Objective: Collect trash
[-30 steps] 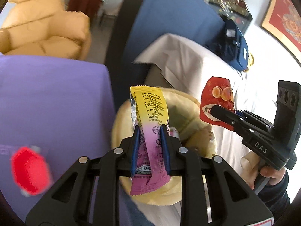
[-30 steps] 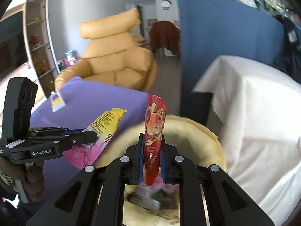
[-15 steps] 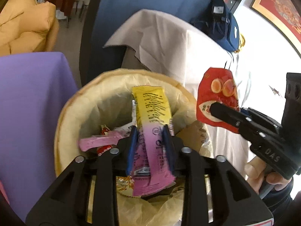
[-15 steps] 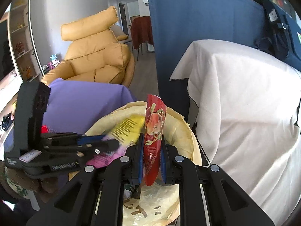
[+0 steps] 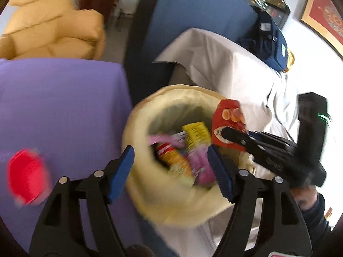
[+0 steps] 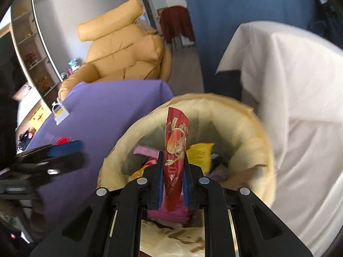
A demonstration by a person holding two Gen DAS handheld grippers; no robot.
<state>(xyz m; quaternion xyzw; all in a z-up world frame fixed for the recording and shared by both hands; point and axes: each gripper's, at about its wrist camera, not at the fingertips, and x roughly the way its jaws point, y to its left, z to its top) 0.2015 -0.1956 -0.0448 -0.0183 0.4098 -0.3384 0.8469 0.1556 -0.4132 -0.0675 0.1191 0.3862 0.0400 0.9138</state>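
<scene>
A bin lined with a yellowish bag (image 5: 137, 128) stands between a purple table and a white-draped one; it also shows in the right wrist view (image 6: 246, 124). The yellow-and-pink wrapper (image 5: 196, 147) lies inside it among other wrappers. My left gripper (image 5: 171, 167) is open and empty over the bin's near rim. My right gripper (image 6: 173, 169) is shut on a red fruit-print wrapper (image 6: 175, 141), held upright over the bin; that wrapper shows in the left wrist view (image 5: 227, 117) too.
A red cap-like object (image 5: 25, 175) lies on the purple table (image 5: 64, 98). A white-draped table (image 6: 300, 85) is right of the bin. A yellow armchair (image 6: 124, 51) and a blue partition (image 5: 193, 21) stand behind.
My left gripper opened and let go of the yellow-and-pink wrapper, which dropped into the bin; the gripper pulled back. My right gripper still holds the red wrapper over the bin.
</scene>
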